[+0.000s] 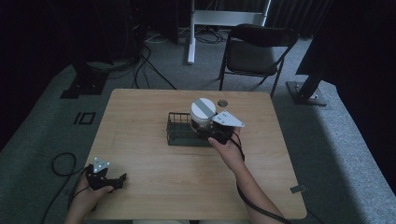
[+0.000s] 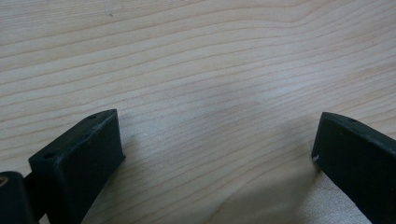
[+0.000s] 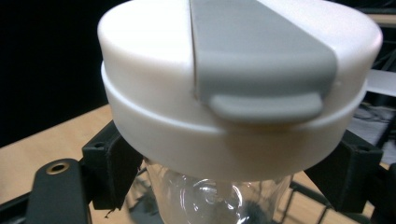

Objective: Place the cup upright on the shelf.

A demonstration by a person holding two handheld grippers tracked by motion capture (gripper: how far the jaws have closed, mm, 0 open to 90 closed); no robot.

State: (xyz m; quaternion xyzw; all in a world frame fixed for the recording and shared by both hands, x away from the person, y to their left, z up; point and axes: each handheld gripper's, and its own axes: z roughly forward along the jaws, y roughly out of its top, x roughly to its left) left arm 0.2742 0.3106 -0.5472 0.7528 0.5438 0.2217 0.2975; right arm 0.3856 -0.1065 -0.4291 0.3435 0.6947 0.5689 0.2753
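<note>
left tool (image 1: 122,178): jaws spread, nothing between them, low over bare counter (image 1: 154,182) near its front-left corner
wire basket (image 1: 177,135): dark, well right of left tool, just left of right tool
bottle (image 1: 202,116): clear body, white lid with grey flip strap, over basket
right tool (image 1: 211,132): jaws pinch bottle just under lid
</note>
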